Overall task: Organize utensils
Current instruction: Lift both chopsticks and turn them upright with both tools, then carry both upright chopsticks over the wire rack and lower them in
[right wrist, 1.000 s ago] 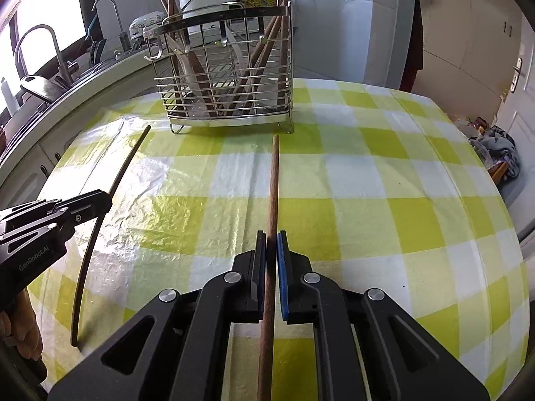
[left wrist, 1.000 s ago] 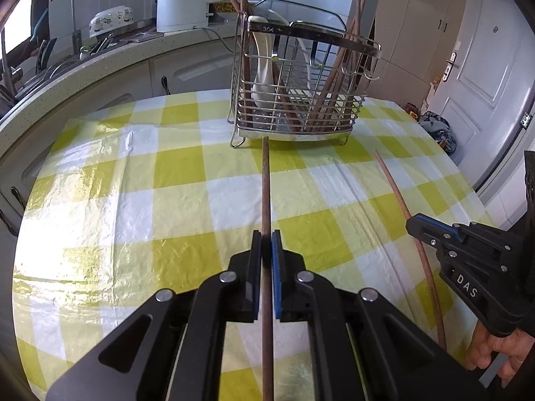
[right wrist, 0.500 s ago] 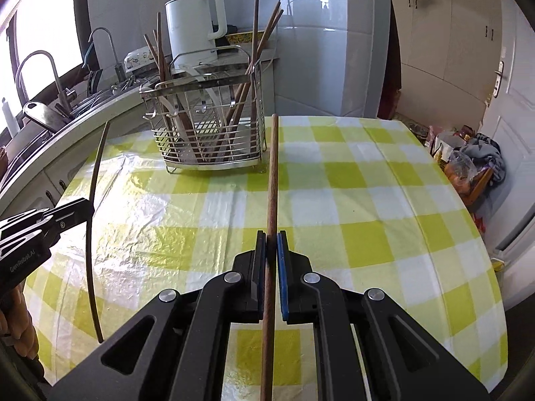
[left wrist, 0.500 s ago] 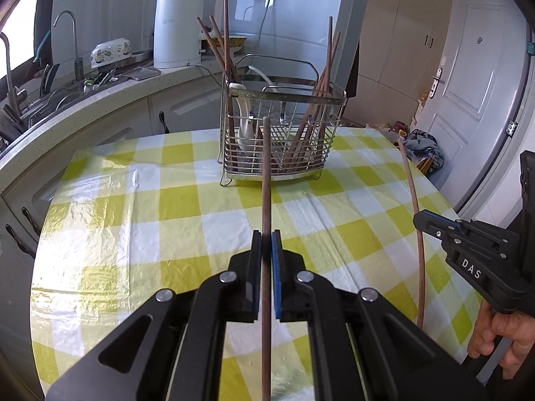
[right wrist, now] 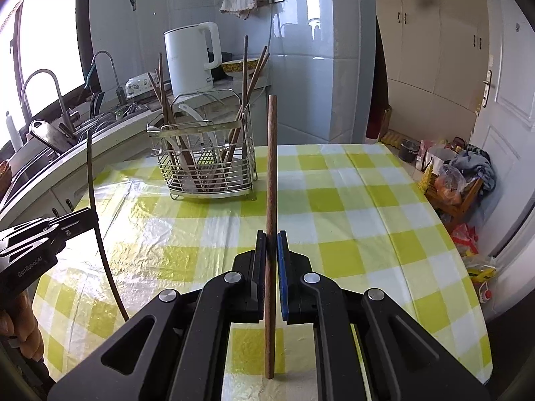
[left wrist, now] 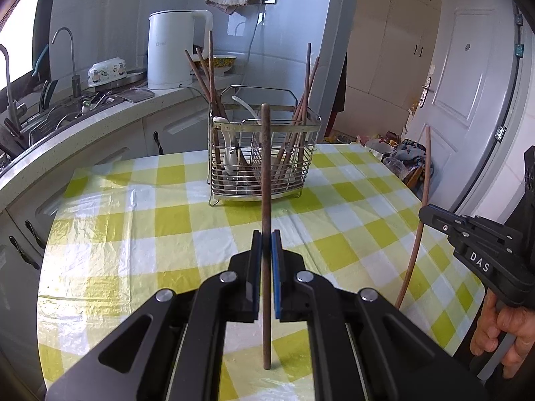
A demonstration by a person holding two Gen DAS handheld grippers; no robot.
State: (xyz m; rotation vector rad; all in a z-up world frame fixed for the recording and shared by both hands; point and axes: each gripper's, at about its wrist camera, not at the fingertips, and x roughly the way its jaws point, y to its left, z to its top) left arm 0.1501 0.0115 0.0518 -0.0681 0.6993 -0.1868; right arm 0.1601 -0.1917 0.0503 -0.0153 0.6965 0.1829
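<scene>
My left gripper (left wrist: 266, 234) is shut on a dark brown chopstick (left wrist: 265, 167) that stands up from its jaws, lifted above the table. My right gripper (right wrist: 271, 234) is shut on a lighter brown chopstick (right wrist: 271, 167), also held off the table. Each gripper shows in the other's view: the right gripper (left wrist: 426, 213) with its chopstick (left wrist: 422, 207) at the right edge, the left gripper (right wrist: 87, 212) with its chopstick (right wrist: 95, 220) at the left edge. A wire utensil basket (left wrist: 264, 187) (right wrist: 207, 187) stands at the table's far side with several chopsticks and white spoons in it.
The table wears a yellow and white checked cloth (left wrist: 150, 227). Behind it runs a counter with a white kettle (left wrist: 170, 53), a bowl (left wrist: 107, 72) and a sink with taps (right wrist: 50, 100). Bags and clutter (right wrist: 458, 180) lie on the floor by a white door (left wrist: 468, 93).
Both grippers have risen with their chopsticks, and the chopsticks now hang clear of the cloth. The basket and table look farther away and lower in both views.
</scene>
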